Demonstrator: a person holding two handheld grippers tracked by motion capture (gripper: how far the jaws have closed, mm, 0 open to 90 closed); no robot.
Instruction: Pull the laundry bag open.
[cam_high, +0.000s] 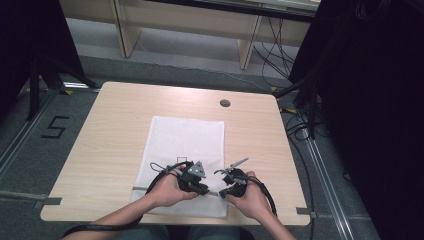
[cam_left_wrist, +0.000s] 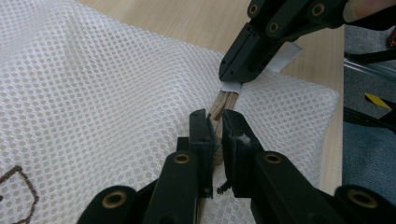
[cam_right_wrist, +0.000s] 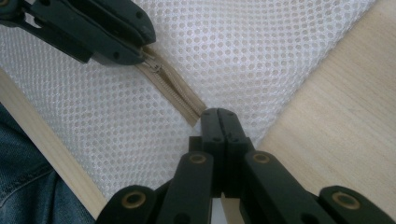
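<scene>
One white mesh bag lies on one wooden tabletop. It carries one beige zipper along its near edge, with one white tag at the zipper's end and one small brown outline mark on the mesh beside the zipper. Two tools sit at that zipper: the left tool and the right tool, each in one hand. The tabletop has one round cable hole beyond the bag.

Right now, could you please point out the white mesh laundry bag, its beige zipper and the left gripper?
white mesh laundry bag (cam_high: 187, 135), high view, bare mesh.
beige zipper (cam_right_wrist: 175, 88), right gripper view, tape.
left gripper (cam_left_wrist: 218, 125), left gripper view, between fingertips.
</scene>
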